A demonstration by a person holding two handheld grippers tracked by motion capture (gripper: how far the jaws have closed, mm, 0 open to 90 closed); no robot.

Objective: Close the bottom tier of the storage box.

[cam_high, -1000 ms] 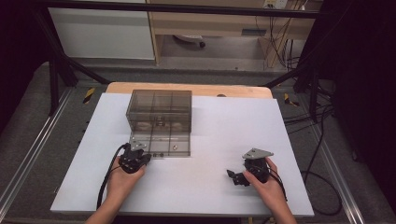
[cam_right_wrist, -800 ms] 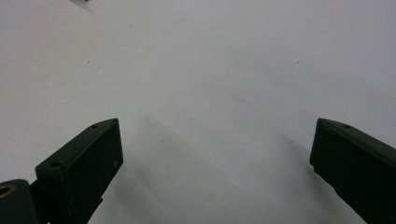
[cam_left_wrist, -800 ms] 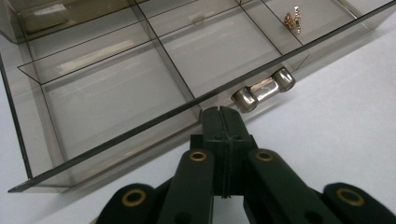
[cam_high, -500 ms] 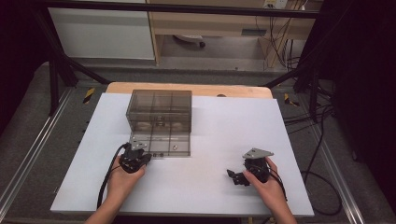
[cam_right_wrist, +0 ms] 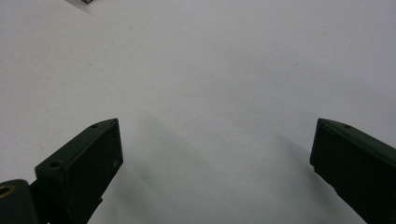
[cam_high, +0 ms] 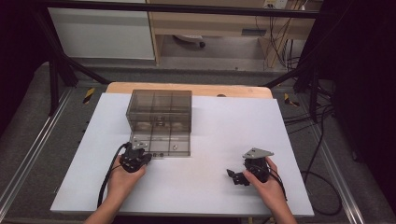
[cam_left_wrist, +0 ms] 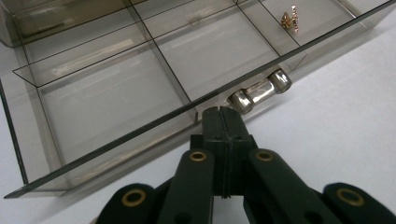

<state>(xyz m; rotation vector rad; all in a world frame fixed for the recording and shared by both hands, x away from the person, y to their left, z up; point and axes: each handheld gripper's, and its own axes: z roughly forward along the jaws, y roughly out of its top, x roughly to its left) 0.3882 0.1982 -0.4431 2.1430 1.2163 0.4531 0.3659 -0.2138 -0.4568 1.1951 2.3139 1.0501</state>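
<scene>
So there's a white bench with a smoky see-through plastic box sitting toward its far left part, closer to the far edge than the near one. The box is split into little compartments, and its lid stands up at the back, so the tray part lies open toward the person.

The left gripper sits right at the near edge of the box, near its left front corner. In the left gripper view its two black jaws are pressed flat together with nothing between them, and the tips are just beside a small shiny metal latch on the front wall of the box. Can't tell if the tips actually touch the latch or the wall, they're very close though. A small brass-coloured bit lies in one of the compartments farther in, toward the upper right of that view.

The right gripper is well apart from the box, down by the near right part of the bench, held in the person's right hand. Its jaws are spread wide with only bare white bench between them, holding nothing. The grey three-cornered plate on top of it faces up.

Both forearms come in from the near edge, with a black cable trailing from each gripper.
</scene>
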